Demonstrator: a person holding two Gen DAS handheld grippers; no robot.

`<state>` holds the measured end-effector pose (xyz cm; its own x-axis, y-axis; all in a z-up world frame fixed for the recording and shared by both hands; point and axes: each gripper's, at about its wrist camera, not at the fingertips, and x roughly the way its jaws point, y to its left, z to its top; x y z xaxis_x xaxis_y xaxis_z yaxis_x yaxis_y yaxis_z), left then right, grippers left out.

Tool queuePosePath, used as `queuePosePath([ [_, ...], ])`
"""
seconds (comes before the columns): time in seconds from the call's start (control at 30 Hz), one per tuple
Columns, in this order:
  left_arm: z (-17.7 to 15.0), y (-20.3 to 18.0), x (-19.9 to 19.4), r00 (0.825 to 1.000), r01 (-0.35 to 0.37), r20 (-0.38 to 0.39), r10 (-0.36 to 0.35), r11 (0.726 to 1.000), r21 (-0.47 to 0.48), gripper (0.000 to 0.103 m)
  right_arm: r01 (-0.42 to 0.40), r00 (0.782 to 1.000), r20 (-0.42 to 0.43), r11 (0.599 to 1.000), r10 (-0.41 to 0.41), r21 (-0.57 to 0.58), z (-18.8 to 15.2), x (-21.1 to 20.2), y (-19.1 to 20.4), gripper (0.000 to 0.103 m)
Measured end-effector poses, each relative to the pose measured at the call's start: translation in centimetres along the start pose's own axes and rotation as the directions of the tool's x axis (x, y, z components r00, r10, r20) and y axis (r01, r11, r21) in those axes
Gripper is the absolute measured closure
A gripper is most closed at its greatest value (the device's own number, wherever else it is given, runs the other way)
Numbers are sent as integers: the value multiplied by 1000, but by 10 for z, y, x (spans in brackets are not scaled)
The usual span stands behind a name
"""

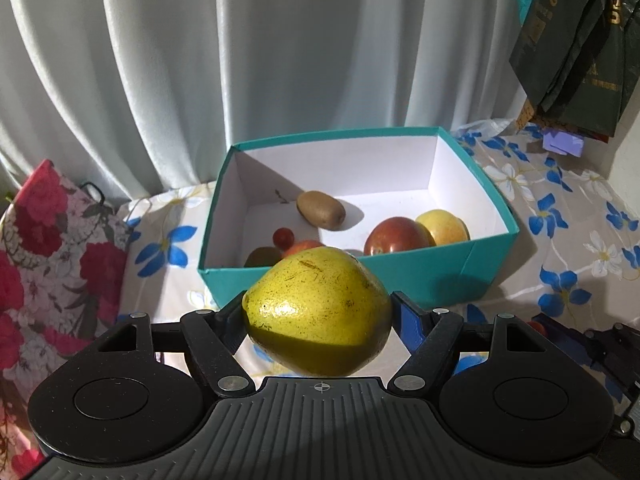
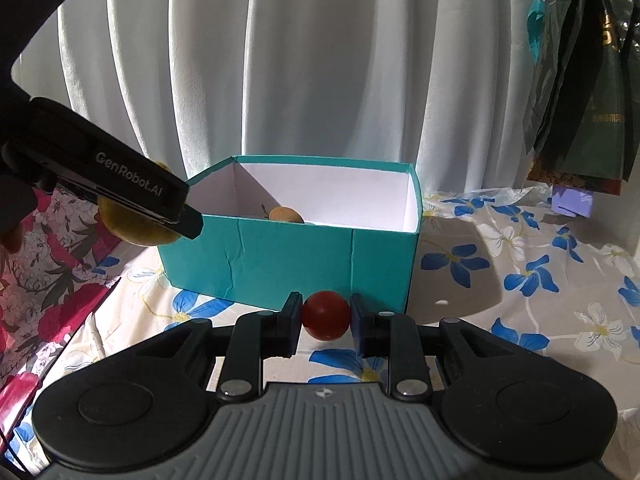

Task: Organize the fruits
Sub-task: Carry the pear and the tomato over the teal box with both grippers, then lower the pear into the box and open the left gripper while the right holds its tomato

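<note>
I've got the pear (image 1: 318, 312) clamped in my left gripper (image 1: 318, 316), hanging just in front of the teal box (image 1: 360, 272), long axis lying across the jaws with the narrow end toward the box. My right gripper (image 2: 326, 320) pinches a small red tomato (image 2: 325, 314) near the box's front wall. The pear's rounded, glossy skin could slip or twist out, landing on the fruit below.
</note>
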<state>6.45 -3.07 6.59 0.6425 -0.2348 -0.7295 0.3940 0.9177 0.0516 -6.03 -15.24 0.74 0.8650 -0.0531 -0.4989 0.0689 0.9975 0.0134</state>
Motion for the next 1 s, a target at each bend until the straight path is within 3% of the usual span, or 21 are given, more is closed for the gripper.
queuePosePath([
  [0.57,48,-18,41,999,0,41,0,1000,2,25,60,996,65,998,-61,18,17,-10,-16,79],
  [0.77,58,-15,73,1000,-9,15,9,1000,-27,25,86,993,78,996,-88,27,20,-12,-19,79],
  [1.0,61,-10,111,997,-69,-26,69,997,-35,25,115,990,74,992,-118,42,22,-9,-23,79],
])
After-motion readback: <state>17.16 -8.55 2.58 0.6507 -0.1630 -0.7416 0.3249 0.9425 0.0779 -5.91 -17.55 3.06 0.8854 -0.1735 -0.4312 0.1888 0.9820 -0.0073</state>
